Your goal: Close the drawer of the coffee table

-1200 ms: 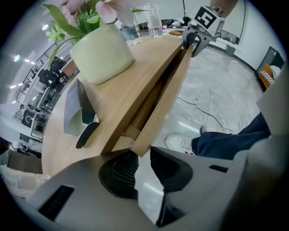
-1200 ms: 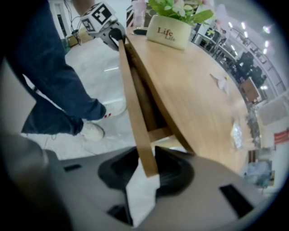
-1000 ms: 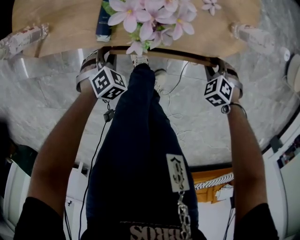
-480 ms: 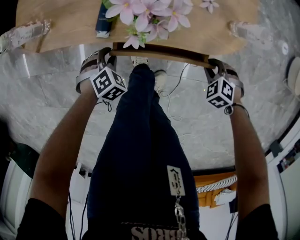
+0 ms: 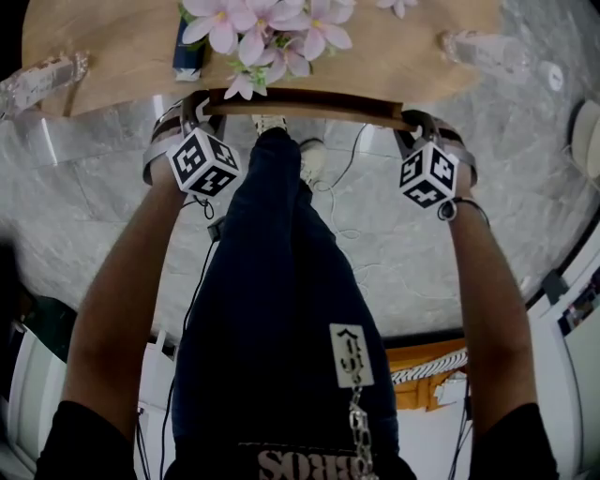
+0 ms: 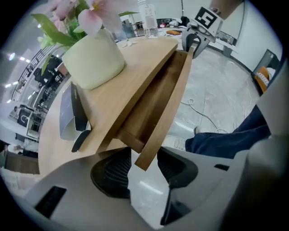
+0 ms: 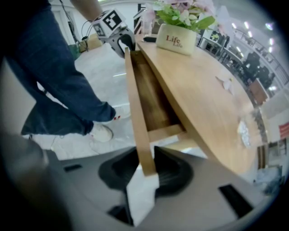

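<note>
The drawer [image 5: 314, 100] stands a little way out from under the near edge of the coffee table's worktop [image 5: 112, 42]. Its long front board [image 6: 167, 106] runs along that edge, and both gripper views show the open box between board and worktop.

The left gripper [image 6: 142, 159] is at the left end of the front board and points steeply down. Its fingers [image 6: 113, 169] are opening. The board's end stands between them with a gap on either side, so the pads do not press on the wood. The right gripper [image 7: 145, 168] is at the right end of the same board. Its fingers [image 7: 174, 173] are closed on the board's end, one pad against each face. Each gripper shows at the far end of the board in the other's view.

On the worktop, a cream flowerpot [image 6: 92, 61] with pink flowers [image 5: 258, 23] stands close to the near edge, above the left half of the drawer. A dark pack [image 5: 187, 47] stands just left of the pot. A clear bottle [image 5: 483, 52] is toward the worktop's right end, near the near edge, and another clear thing [image 5: 42, 80] is at its left end; what that one is cannot be told.

The person stands at the near edge, with legs in dark jeans [image 5: 272, 281] between the two arms. A white shoe [image 5: 316, 159] rests on the marble floor [image 5: 94, 216] below the drawer, and a thin cable [image 5: 347, 183] lies on the floor beside the shoe.
</note>
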`<state>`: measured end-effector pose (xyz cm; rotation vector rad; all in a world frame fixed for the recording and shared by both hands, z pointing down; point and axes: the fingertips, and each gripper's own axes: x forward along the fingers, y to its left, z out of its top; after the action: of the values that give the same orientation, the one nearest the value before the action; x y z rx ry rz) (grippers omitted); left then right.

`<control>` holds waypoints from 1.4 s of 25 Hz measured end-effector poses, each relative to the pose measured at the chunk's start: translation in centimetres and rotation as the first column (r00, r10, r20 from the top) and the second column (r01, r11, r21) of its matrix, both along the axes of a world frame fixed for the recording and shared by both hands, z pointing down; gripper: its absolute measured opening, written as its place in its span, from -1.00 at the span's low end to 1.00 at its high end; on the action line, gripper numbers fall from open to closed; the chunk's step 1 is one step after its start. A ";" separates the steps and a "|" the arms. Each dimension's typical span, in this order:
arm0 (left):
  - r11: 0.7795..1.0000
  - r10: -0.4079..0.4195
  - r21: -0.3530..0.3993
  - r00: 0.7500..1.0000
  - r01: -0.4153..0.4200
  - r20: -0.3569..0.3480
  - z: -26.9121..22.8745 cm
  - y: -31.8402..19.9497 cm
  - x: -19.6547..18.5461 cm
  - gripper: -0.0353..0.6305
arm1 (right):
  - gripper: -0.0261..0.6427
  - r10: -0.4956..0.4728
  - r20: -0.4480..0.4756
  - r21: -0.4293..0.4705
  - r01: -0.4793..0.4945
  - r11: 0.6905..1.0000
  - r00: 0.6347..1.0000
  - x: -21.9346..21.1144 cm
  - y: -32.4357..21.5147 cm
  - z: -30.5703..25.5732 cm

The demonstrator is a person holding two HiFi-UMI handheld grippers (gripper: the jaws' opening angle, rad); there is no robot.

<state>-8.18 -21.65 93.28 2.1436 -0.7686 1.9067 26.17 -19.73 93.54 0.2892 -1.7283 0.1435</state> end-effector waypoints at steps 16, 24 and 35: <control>0.983 -0.176 -0.065 0.984 0.174 -0.020 0.0 4.4 -0.3 -0.42 | -0.55 0.052 -0.008 -0.046 -0.052 0.998 0.999 -0.2 4.1 -0.1; 0.978 -0.190 -0.091 0.981 0.188 -0.024 0.1 7.8 -0.4 -0.42 | -0.56 0.047 -0.014 -0.077 -0.048 0.996 0.999 -0.3 7.6 0.0; 0.981 -0.171 -0.094 0.985 0.167 -0.032 0.4 9.8 -0.5 -0.43 | -0.56 0.039 -0.024 -0.083 -0.041 0.996 0.999 -0.4 9.6 0.3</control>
<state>-8.70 -11.86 93.64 1.9879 -0.8119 1.7733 25.73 -10.13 93.88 0.2626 -1.6901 0.2401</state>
